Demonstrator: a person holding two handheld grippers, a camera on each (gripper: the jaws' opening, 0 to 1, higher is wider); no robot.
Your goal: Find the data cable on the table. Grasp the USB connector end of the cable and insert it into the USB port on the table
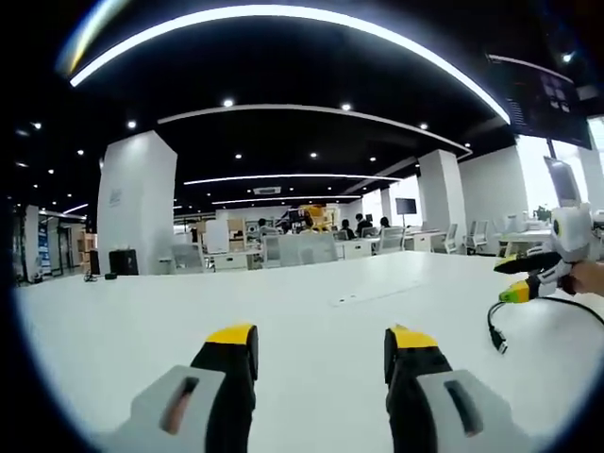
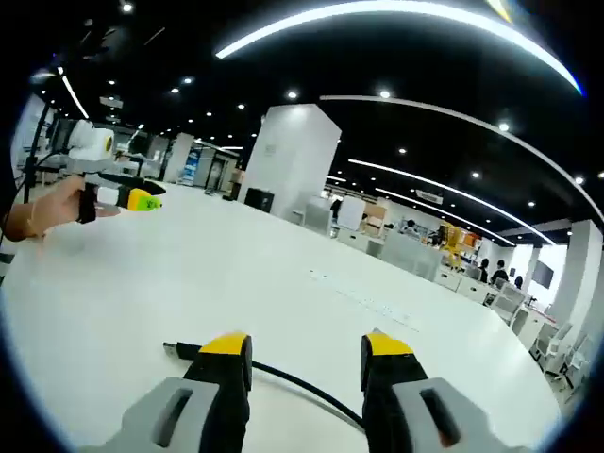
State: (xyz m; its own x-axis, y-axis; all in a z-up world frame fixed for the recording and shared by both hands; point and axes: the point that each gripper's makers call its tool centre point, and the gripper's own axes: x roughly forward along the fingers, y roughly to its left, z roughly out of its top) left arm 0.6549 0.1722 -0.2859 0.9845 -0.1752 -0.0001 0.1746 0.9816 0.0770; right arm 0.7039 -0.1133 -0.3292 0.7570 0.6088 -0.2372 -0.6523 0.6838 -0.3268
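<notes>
While your left gripper (image 1: 321,342) gapes empty, your right gripper (image 2: 307,351) stands unclenched above thin black cable (image 2: 293,381), smooth white table (image 2: 189,274).

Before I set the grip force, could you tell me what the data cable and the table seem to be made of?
Data cable: black matte jacket curving loosely, likely rubber or soft plastic; its USB connector looks dark, too small to judge. Table: smooth white top with faint sheen, probably laminate or painted board.
</notes>
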